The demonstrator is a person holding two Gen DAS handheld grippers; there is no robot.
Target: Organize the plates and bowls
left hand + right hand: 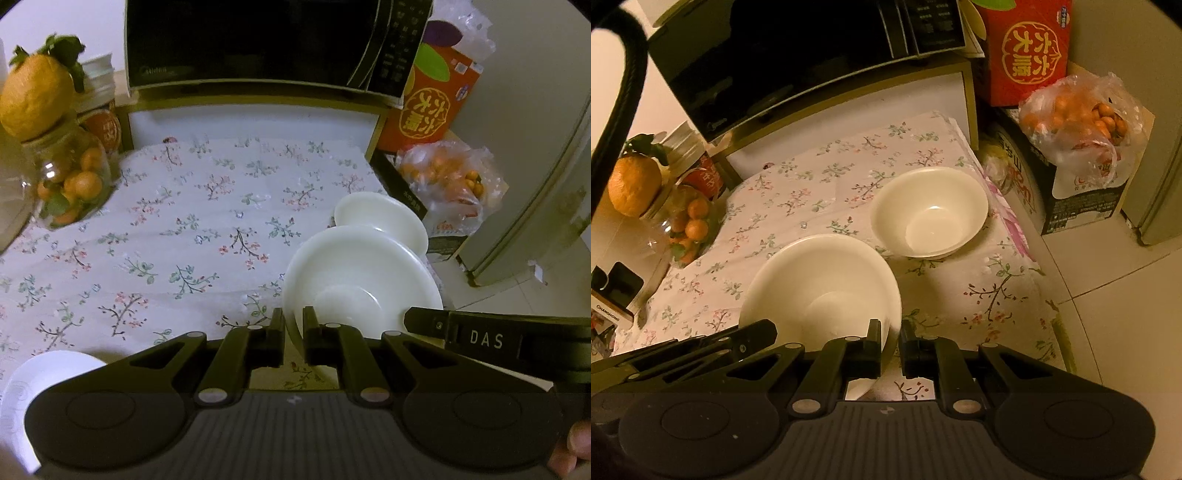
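Left gripper (293, 325) pinches the near-left rim of the near bowl (364, 273), rim between its two narrow-set fingers. Right gripper (890, 338) pinches the same bowl's (820, 280) near-right rim. So both hold one bowl, on opposite sides.

Far bowl (929, 210) sits on the flowered tablecloth (820, 177), ahead and right of the held one, near the table's right edge. It looks like two nested, a second rim showing underneath. Judgement: next move carries the held bowl forward-right over it; right gripper is nearer that side.

Whether the held bowl is lifted or resting, cannot tell.

Left view shows a white paper roll (40, 384) at near left, hidden from the right view. Right view looks into the far bowl; left view shows it half-hidden. Microwave (258, 40) and fruit jar (70, 177) sit behind, well apart.
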